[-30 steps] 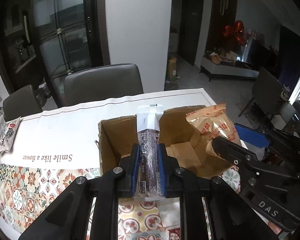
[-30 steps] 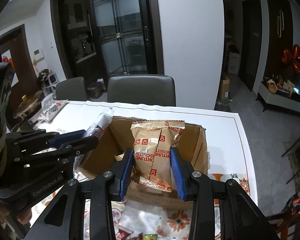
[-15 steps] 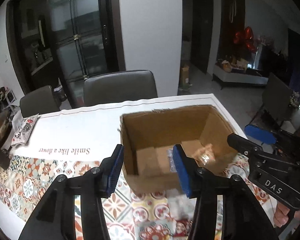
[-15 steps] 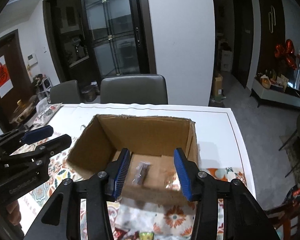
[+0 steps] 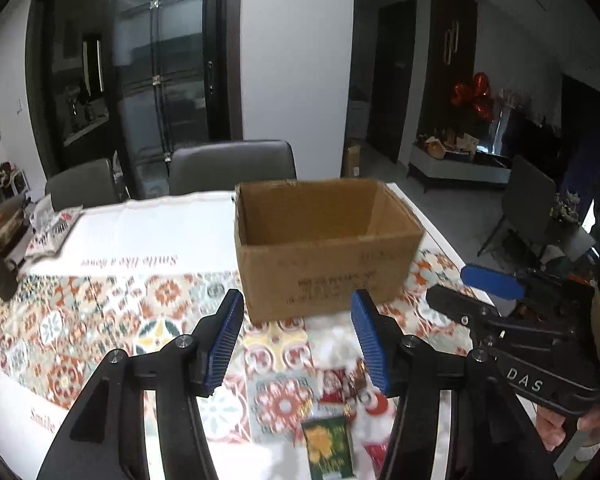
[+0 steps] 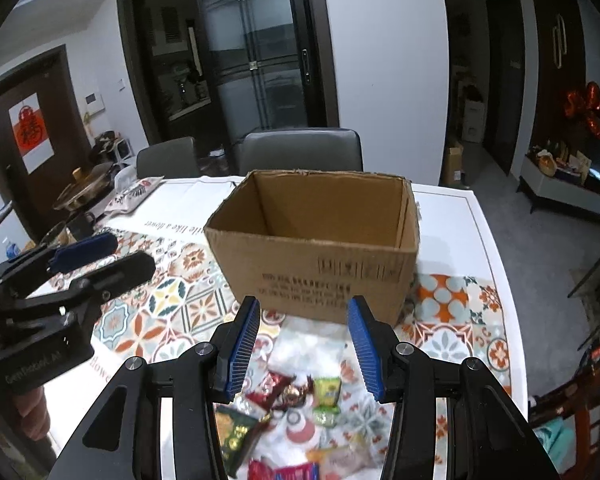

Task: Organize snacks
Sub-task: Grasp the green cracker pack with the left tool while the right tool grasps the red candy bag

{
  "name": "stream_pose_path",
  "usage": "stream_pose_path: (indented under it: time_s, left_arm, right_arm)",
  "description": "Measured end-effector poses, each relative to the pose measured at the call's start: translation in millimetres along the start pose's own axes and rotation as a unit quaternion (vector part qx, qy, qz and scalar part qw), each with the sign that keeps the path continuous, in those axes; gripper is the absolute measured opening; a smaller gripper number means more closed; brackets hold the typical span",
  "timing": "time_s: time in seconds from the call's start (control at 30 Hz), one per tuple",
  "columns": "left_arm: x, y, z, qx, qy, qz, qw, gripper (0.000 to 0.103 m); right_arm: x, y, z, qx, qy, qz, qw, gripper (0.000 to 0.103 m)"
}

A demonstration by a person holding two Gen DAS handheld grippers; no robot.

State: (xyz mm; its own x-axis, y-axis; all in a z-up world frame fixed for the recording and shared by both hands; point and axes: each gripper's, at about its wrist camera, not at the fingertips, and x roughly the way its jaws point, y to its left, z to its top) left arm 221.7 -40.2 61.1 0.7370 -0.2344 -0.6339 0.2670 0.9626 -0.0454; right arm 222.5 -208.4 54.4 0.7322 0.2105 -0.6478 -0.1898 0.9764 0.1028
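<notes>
Progress partial, by my read: cardboard box (image 6: pixel 320 248) sits mid-table, its inside hidden from both cameras. Loose snacks (image 6: pixel 296 396) remain on the tablecloth (image 6: pixel 168 300) just in front of it. My left gripper (image 5: pixel 298 340) has just been opening, empty; right gripper (image 6: pixel 302 348) parted, empty, over the pile.

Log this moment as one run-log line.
left gripper: open, empty | right gripper: open, empty | cardboard box: upright on table | loose snacks: in front of box
</notes>
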Motion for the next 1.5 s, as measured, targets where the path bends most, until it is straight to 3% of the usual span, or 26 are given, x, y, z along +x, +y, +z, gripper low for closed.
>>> stream_pose_path:
  time_s: [0.07, 0.13, 0.27, 0.43, 0.7, 0.83, 1.17, 1.5]
  left_arm:
    - [-3.4, 0.3, -9.7, -0.006, 0.004, -0.006, 0.9999, 0.056]
    - [-6.8, -3.0, -22.2, -0.004, 0.009, -0.009, 0.9999, 0.057]
    - [-9.4, -9.1, -52.2, -0.001, 0.029, -0.015, 0.9995, 0.057]
    - [-8.6, -9.2, -82.0, -0.001, 0.054, -0.021, 0.9983, 0.057]
    - [2.0, -11.2, -123.7, 0.009, 0.09, -0.025, 0.9956, 0.057]
    - [11.4, -11.6, -141.0, 0.009, 0.11, -0.028, 0.9935, 0.057]
    - [33.4, -14.0, -163.8, 0.011, 0.15, -0.038, 0.9878, 0.057]
    - [55.0, -12.5, -168.3, 0.001, 0.171, -0.052, 0.984, 0.057]
  right_arm:
    - [-8.8, 3.7, -10.2, -0.002, -0.006, -0.005, 1.0, 0.048]
    - [-16.0, 7.0, -21.4, -0.003, -0.008, -0.005, 1.0, 0.056]
    - [-26.0, 14.5, -49.7, -0.011, -0.006, -0.006, 1.0, 0.056]
    - [-24.9, 16.5, -81.0, -0.019, 0.024, -0.005, 1.0, 0.065]
    - [-13.1, 18.5, -116.1, -0.02, 0.066, -0.002, 0.998, 0.065]
    - [-2.3, 19.2, -130.4, -0.017, 0.087, 0.001, 0.996, 0.071]
    - [34.9, 9.7, -158.6, 0.019, 0.152, 0.036, 0.988, 0.071]
    - [59.9, 8.6, -171.7, 0.026, 0.188, 0.029, 0.981, 0.071]
